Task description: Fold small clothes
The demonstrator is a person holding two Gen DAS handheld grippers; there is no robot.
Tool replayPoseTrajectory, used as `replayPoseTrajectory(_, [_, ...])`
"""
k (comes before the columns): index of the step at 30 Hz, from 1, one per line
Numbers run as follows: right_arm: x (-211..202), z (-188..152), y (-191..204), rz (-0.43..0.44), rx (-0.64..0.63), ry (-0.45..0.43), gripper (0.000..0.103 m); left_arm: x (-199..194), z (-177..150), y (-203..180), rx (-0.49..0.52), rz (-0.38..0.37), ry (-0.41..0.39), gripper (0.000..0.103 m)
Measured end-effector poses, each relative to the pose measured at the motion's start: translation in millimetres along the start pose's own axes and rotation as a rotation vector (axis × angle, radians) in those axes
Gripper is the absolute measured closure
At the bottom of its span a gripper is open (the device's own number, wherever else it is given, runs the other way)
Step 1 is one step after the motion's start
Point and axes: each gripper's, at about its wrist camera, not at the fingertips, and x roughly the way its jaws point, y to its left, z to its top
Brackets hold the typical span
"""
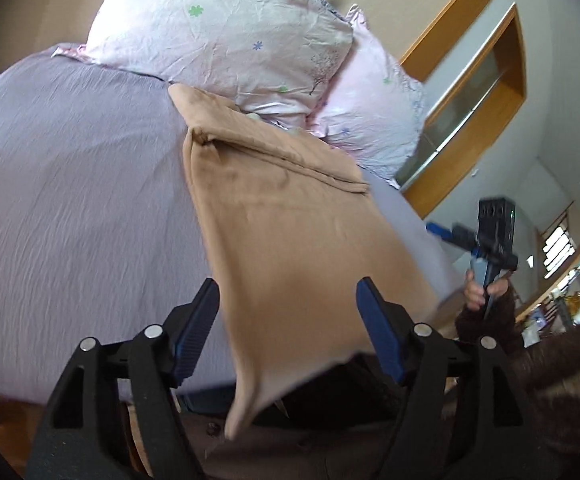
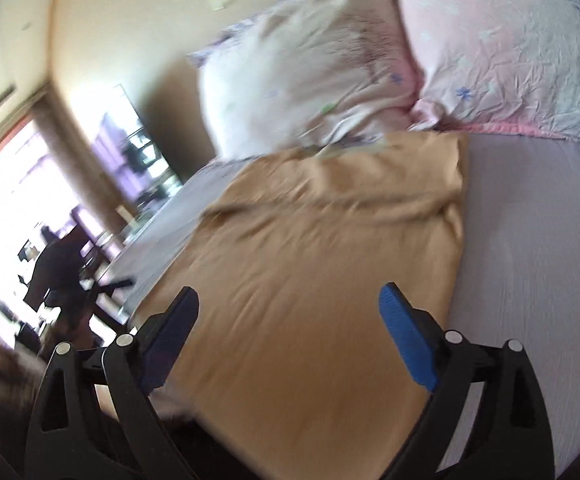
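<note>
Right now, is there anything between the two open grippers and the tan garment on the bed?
Nothing visible. The tan garment lies spread on the bed, directly ahead of the left gripper and the right gripper. The pillows sit beyond its far edge.

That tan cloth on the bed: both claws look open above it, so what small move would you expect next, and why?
Probably the left gripper closing on the near edge of the tan garment. Both it and the right gripper have their jaws wide apart and grip nothing, while the garment lies spread on the lilac bedsheet, its near end hanging over the bed's edge, its far end already turned over.
</note>
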Motion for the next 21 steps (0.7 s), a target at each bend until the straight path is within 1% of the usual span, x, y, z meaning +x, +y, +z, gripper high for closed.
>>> replayPoseTrajectory(1, [-13.6,-22.2,3.6,0.013,0.011,0.016,0.009,-9.0,-12.5,3.4,-0.012,-0.008,0.004,0.032])
replayPoseTrajectory(2, [-17.7,-34.1,3.6,0.017,0.028,0.028,0.009,-14.1,-22.2,6.3,-0.024,-0.01,0.013,0.032])
replayPoseTrajectory(3, [-28.2,-53.5,1.7,0.015,0.059,0.038,0.009,-16.8,-31.9,8.6,-0.036,-0.004,0.021,0.032])
replayPoseTrajectory(5, [-42.2,-85.4,-9.8,-0.014,0.151,0.053,0.009,-17.5,-50.7,15.3,-0.065,0.019,0.066,0.032])
replayPoseTrajectory(8, [-45.8,-109.7,-37.2,-0.062,0.271,0.07,0.009,0.9,-65.0,17.9,-0.08,0.026,0.134,0.032])
replayPoseTrajectory(9, [-40.2,-117.0,-48.6,-0.048,0.315,0.065,0.009,9.3,-66.4,17.3,-0.081,0.023,0.149,0.032])
replayPoseTrajectory(11, [-30.8,-123.6,-60.6,-0.007,0.364,0.049,0.009,29.9,-64.6,13.9,-0.086,-0.006,0.166,0.033])
replayPoseTrajectory(13, [-9.9,-125.1,-73.1,0.054,0.403,0.043,0.015,48.2,-62.8,9.0,-0.093,-0.031,0.178,0.034])
replayPoseTrajectory(14, [-1.2,-125.8,-75.9,0.084,0.413,0.048,0.029,54.8,-62.0,7.5,-0.095,-0.03,0.182,0.036])
replayPoseTrajectory(15, [7.6,-127.7,-76.6,0.125,0.413,0.051,0.051,61.4,-61.3,6.5,-0.1,-0.025,0.186,0.046])
replayPoseTrajectory(16, [13.7,-128.7,-74.5,0.16,0.404,0.051,0.065,67.8,-61.2,7.8,-0.124,-0.024,0.191,0.064])
replayPoseTrajectory(17, [15.8,-129.9,-70.5,0.186,0.388,0.044,0.092,70.2,-61.2,11.8,-0.154,-0.031,0.194,0.076])
replayPoseTrajectory(18, [13.6,-130.1,-67.1,0.203,0.371,0.031,0.095,70.2,-61.5,14.1,-0.18,-0.046,0.194,0.093])
replayPoseTrajectory(19, [9.8,-129.1,-62.7,0.221,0.353,0.011,0.095,67.9,-62.1,17.5,-0.215,-0.073,0.189,0.095])
replayPoseTrajectory(21, [-6.5,-121.2,-51.2,0.256,0.314,-0.046,0.095,59.3,-60.8,14.3,-0.225,-0.101,0.168,0.096])
